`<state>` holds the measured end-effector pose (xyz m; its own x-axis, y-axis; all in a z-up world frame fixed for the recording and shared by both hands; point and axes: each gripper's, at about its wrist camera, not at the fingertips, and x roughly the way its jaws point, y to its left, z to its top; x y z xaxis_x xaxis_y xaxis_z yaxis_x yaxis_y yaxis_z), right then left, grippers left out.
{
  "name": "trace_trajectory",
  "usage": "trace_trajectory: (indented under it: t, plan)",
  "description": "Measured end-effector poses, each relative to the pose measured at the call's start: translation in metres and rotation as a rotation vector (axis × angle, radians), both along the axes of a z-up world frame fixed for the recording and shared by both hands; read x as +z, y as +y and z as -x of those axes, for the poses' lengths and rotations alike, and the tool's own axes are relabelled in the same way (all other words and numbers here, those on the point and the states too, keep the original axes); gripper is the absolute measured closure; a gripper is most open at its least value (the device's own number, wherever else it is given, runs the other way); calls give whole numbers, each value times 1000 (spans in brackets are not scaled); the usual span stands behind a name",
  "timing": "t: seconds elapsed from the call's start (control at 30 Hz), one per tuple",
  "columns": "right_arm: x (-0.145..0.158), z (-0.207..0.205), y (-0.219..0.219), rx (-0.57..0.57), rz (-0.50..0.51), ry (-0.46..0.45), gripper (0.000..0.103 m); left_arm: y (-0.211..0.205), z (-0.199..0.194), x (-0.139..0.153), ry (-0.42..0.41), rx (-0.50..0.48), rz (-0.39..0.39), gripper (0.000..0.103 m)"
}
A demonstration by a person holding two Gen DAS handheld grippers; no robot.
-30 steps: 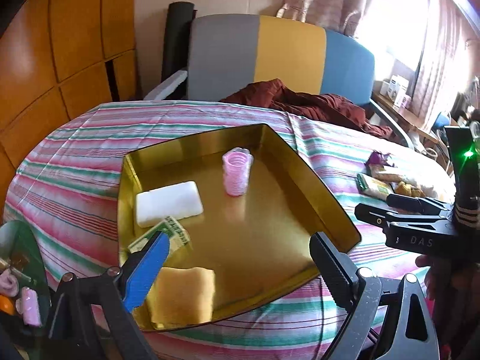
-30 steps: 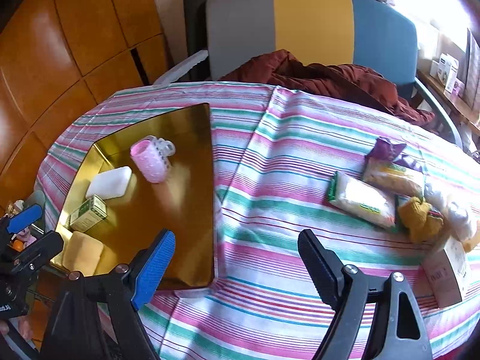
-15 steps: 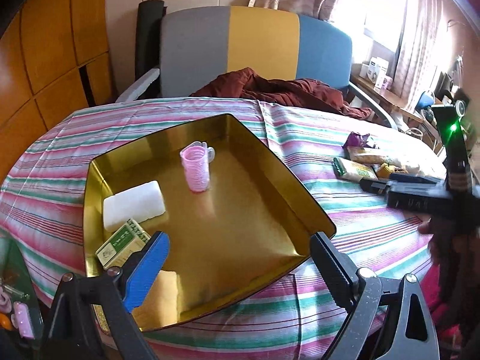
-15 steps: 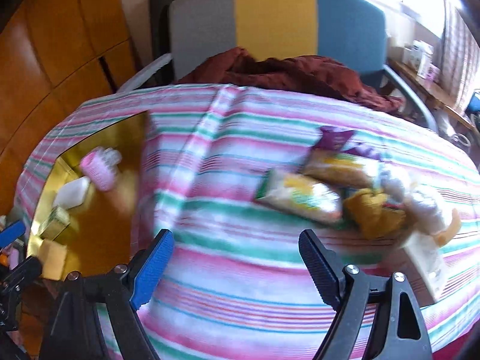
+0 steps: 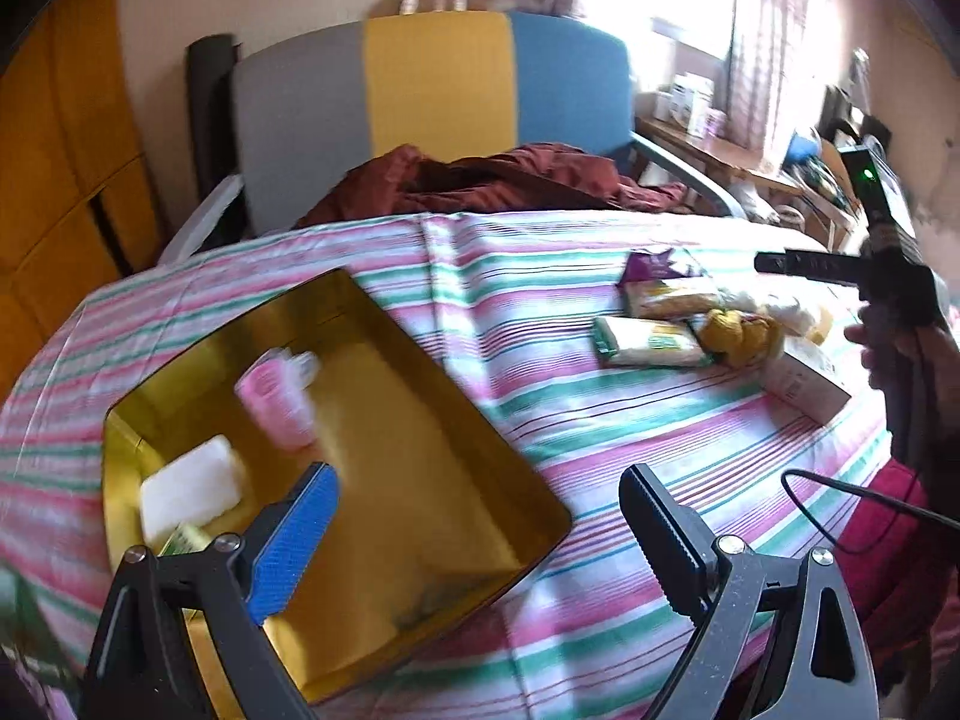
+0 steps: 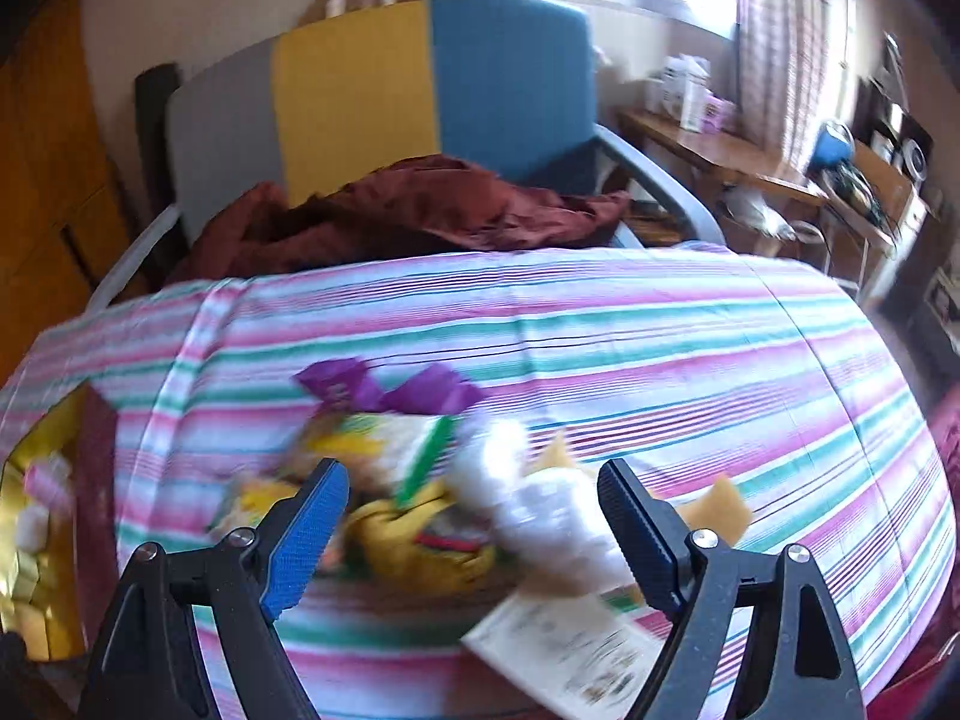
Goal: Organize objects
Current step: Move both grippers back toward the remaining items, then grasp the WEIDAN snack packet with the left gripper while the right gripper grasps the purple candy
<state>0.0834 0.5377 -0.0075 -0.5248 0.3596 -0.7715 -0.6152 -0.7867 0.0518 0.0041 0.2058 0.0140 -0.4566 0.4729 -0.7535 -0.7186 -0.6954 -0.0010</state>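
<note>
Gold-coloured rectangular metal tray [image 5: 480, 456] on the striped pink, green and white tablecloth [image 5: 540, 276] holds a blurred pink ribbed cup [image 5: 276, 402] and a white block [image 5: 192, 486], its near corner cut off behind the left gripper [image 5: 480, 534], whose jaws stand wide apart and empty. To the tray's right, the right gripper [image 6: 474, 522], equally wide and gripping nothing, hovers over a motion-smeared heap of packets [image 6: 420, 480]. A white printed carton [image 6: 570, 654] lies nearest; its text is unreadable.
</note>
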Motion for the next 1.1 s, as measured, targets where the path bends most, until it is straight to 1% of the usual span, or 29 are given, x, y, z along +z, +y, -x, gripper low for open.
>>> trace_trajectory:
  t: [0.1,0.2,0.3,0.37,0.47,0.57,0.7,0.77,0.93,1.03,1.1]
  plan:
    - [-9,-9,20,-39,60,37,16,29,-2,1,-5,-51,16,8]
    - [-13,-13,29,-61,115,53,16,62,0,-1,-18,-98,31,8]
    - [-9,-19,31,-76,127,83,16,94,3,-7,-12,-113,68,7]
    - [-8,-22,34,-77,149,102,16,117,5,-15,-5,-125,103,6]
    - [-8,-25,35,-80,170,118,16,149,7,-29,38,-175,177,6]
    - [-7,-26,36,-79,183,128,16,179,12,-45,26,-249,243,6]
    - [-8,-25,36,-65,198,124,16,207,13,-60,48,-344,294,6]
    - [-9,-24,36,-58,203,120,16,220,15,-69,57,-390,318,4]
    - [-10,-24,37,-54,213,123,16,239,29,-86,1,-426,347,4]
    - [-12,-24,39,-58,221,119,16,249,30,-93,18,-457,362,3]
    - [-13,-23,39,-60,223,111,16,253,32,-100,3,-478,367,3]
